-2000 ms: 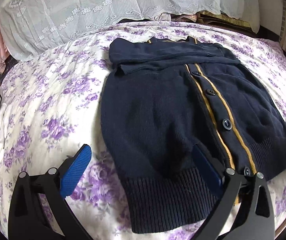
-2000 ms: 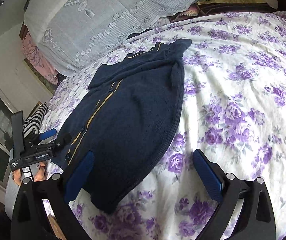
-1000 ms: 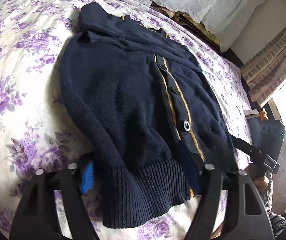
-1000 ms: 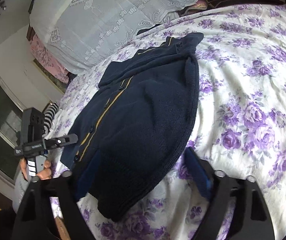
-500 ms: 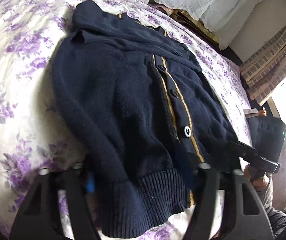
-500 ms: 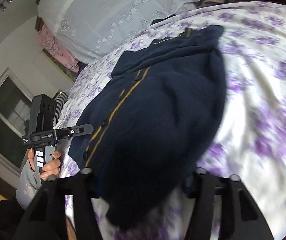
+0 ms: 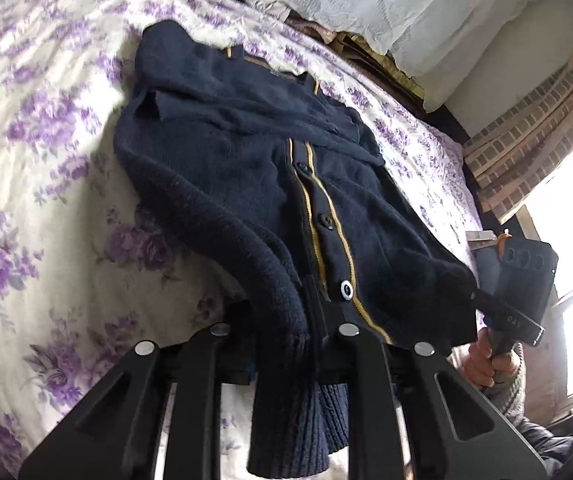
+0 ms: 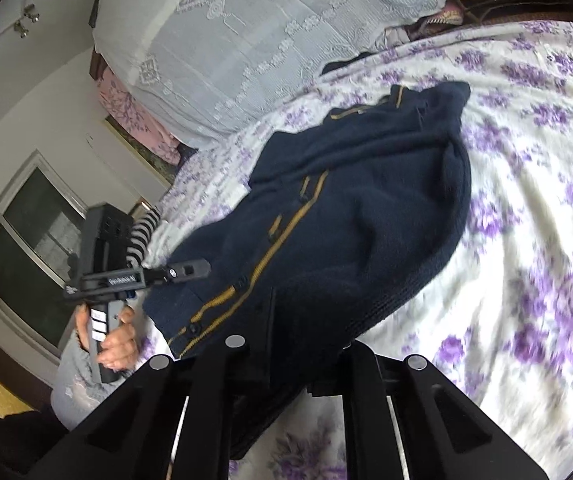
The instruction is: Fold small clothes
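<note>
closing on the cardigan (image 7: 222, 184) hem, left tool (image 7: 282, 344) and right tool (image 8: 290, 356) pinch its 2 corners.

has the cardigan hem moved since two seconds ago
Yes. The cardigan hem lay flat on the floral bedspread; now it is raised off it, bunched between the closing jaws of the left hand-held gripper and the right hand-held gripper.

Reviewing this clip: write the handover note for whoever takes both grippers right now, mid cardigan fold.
Left gripper: fingers closing on the ribbed hem of the navy cardigan, near the button band.
Right gripper: fingers closing on the hem's other corner.
Cardigan: buttoned, face up on the floral bedspread, sleeves laid across the chest, collar toward the pillows; hem end raised off the bed.
Done: sleeves in, hem gripped.
Left: probably carry the hem up to the collar, lay it down, release.
</note>
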A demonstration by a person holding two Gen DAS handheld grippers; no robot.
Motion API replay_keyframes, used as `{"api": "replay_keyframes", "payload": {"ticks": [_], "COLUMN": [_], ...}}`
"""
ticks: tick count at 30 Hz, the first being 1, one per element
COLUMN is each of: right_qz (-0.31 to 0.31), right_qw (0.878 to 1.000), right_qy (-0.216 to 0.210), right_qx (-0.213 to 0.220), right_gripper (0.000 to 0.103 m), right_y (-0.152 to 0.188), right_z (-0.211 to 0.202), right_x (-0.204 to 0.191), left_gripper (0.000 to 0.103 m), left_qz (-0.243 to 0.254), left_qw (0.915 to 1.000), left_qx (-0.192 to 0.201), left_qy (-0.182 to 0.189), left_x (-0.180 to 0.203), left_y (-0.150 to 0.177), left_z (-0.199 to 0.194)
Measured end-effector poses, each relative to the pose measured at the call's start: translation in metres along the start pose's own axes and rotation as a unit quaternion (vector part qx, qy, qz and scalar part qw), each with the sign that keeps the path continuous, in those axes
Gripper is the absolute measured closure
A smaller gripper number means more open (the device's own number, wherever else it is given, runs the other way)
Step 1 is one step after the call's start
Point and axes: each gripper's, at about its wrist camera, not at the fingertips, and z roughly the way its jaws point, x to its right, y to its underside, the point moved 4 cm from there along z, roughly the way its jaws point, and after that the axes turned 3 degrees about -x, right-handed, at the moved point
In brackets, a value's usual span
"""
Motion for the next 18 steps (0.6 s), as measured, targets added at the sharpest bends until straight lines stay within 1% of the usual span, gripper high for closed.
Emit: {"api": "replay_keyframes", "payload": {"ticks": [2,3,4,6,7,8,9,10,12,14,16,18], "right_qz": [0.011,0.017,0.022,0.030,0.032,0.034,0.036,0.041,0.047,0.052,0.055,0.053], "right_qw": [1.000,1.000,1.000,0.999,0.999,0.999,0.999,0.998,0.997,0.997,0.997,0.997], "right_qy": [-0.004,-0.003,-0.003,-0.003,-0.003,-0.005,-0.006,-0.007,-0.004,0.001,-0.003,0.001], "right_qx": [0.001,-0.001,-0.004,-0.011,-0.014,-0.021,-0.027,-0.040,-0.054,-0.061,-0.059,-0.056], "right_gripper": [0.092,0.092,0.092,0.092,0.092,0.092,0.092,0.091,0.089,0.089,0.089,0.089], "right_y": [0.000,0.001,0.004,0.008,0.010,0.013,0.016,0.020,0.026,0.031,0.032,0.033], "right_z": [-0.001,-0.001,0.000,0.002,0.003,0.005,0.007,0.011,0.018,0.022,0.022,0.021], "right_x": [0.005,0.008,0.011,0.016,0.017,0.018,0.019,0.021,0.024,0.026,0.026,0.025], "left_gripper": [0.072,0.061,0.058,0.058,0.059,0.063,0.073,0.076,0.077,0.080,0.087,0.090], "left_qz": [-0.012,-0.019,-0.028,-0.052,-0.059,-0.059,-0.055,-0.048,-0.030,-0.012,-0.003,-0.004], "left_qw": [0.9999,0.9998,0.9995,0.9986,0.9982,0.9982,0.9984,0.9987,0.9993,0.9995,0.9997,0.9999], "left_qx": [-0.005,-0.003,-0.001,0.000,0.001,0.000,-0.002,-0.006,-0.020,-0.027,-0.021,-0.012], "left_qy": [-0.006,-0.011,-0.013,-0.001,0.008,0.011,0.013,0.014,0.013,-0.005,-0.008,-0.003], "left_x": [-0.008,-0.012,-0.017,-0.028,-0.031,-0.031,-0.030,-0.027,-0.018,-0.011,-0.008,-0.009], "left_y": [0.004,0.005,0.007,0.010,0.012,0.014,0.017,0.020,0.030,0.036,0.034,0.031], "left_z": [0.002,0.002,0.001,-0.001,-0.003,-0.004,-0.005,-0.004,0.002,0.008,0.007,0.003]}}
